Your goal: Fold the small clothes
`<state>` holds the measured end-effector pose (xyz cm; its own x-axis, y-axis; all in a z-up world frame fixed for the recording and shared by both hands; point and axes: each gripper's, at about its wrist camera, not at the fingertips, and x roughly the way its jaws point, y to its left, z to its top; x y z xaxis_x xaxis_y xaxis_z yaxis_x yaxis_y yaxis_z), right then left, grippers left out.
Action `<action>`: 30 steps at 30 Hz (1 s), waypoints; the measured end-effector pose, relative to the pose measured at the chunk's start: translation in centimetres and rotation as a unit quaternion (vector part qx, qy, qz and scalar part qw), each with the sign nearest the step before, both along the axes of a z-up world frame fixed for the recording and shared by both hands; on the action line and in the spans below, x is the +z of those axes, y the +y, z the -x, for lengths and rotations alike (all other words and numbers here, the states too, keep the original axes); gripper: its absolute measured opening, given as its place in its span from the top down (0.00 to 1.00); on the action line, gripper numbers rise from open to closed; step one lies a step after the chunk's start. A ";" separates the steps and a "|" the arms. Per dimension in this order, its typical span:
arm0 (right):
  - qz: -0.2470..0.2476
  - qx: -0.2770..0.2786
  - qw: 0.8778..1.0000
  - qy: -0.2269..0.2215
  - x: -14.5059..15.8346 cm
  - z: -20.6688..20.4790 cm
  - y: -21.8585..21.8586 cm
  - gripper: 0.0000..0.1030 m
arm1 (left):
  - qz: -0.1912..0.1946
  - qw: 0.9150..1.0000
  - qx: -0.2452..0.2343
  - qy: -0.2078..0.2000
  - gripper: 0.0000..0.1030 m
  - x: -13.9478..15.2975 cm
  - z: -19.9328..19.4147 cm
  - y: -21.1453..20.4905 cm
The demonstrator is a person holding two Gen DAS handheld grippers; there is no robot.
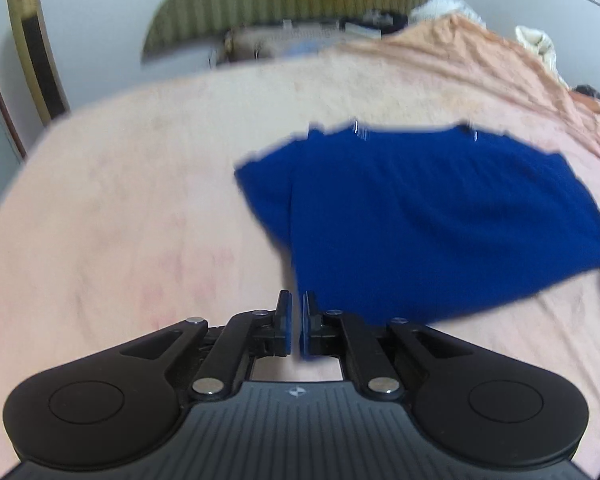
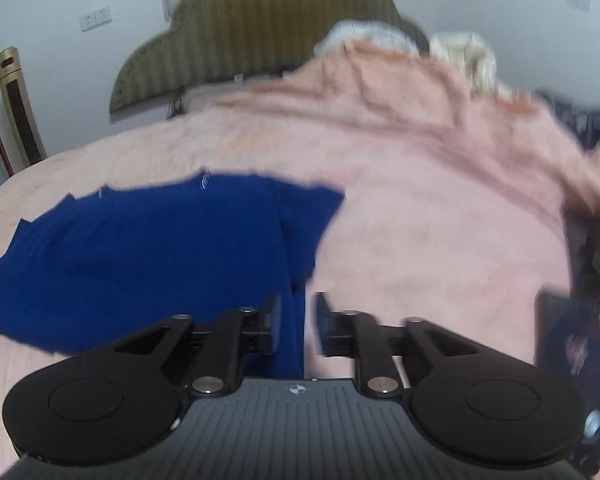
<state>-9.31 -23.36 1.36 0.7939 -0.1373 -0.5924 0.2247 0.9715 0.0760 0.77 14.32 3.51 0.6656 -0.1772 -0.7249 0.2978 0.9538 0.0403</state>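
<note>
Left wrist: blue shirt (image 1: 420, 216) on bedspread (image 1: 140, 200)

One blue garment (image 1: 420, 216) lay on one bed with one pink cover (image 1: 140, 200). One padded headboard (image 2: 252, 40) stood behind it. One tall gold-coloured appliance (image 2: 18, 108) stood by the wall. Two grippers showed, left gripper (image 1: 296, 320) and right gripper (image 2: 296, 320).

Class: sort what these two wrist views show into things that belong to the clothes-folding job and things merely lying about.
Part of the job:
blue T-shirt
left gripper
right gripper
pink bedspread, the folding surface

Lying about:
padded headboard
gold tower fan
white bedding
dark items at the bed's right edge
</note>
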 end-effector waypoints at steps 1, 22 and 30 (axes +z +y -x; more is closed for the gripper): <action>0.003 0.014 1.000 -0.011 0.4 -0.3 0.6 0.69 | 0.011 1.000 -0.006 -0.006 0.90 0.4 -0.2 -0.7; -0.009 0.158 0.987 0.024 -2.2 -5.1 10.4 0.41 | -0.027 0.999 0.023 -0.017 0.41 -2.9 -0.2 -8.2; 0.017 0.156 0.987 0.043 -4.1 -6.3 12.7 0.30 | -0.021 0.998 0.053 -0.019 0.35 -3.4 -1.1 -9.0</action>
